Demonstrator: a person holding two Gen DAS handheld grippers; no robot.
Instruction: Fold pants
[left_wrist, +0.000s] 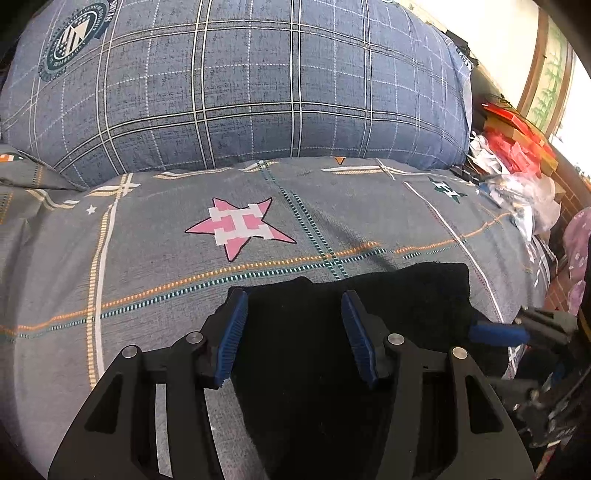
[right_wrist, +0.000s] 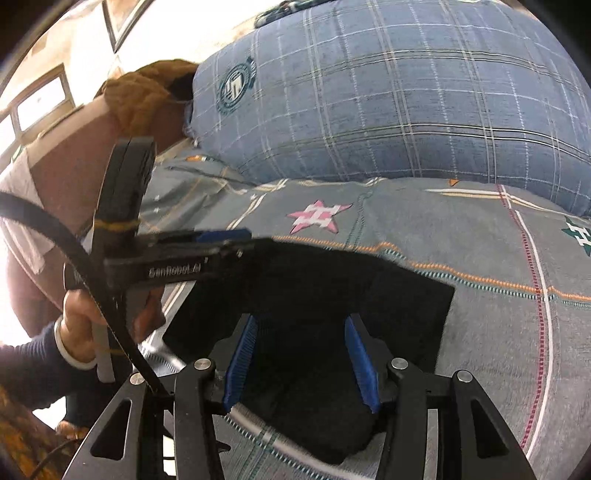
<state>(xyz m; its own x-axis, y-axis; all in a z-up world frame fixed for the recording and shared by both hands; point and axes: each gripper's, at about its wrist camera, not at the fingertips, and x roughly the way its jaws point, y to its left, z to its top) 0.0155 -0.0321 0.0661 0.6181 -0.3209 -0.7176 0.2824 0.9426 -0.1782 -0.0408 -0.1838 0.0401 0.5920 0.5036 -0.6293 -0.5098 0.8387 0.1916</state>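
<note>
Mostly, black pants (left_wrist: 314, 350) (folds indistinct) hide bedsheet (left_wrist: 147, 258).

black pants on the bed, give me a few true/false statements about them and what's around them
1. The black pants lie on a grey patterned bedsheet. True.
2. The pink star printed on the sheet is covered by the pants. False: it lies bare, beyond the pants.
3. A big blue plaid pillow sits at the far end of the bed. True.
4. The left gripper has its jaws closed tight. False: the blue pads stand apart over the dark cloth.
5. The pants are red. False: they are black.
</note>
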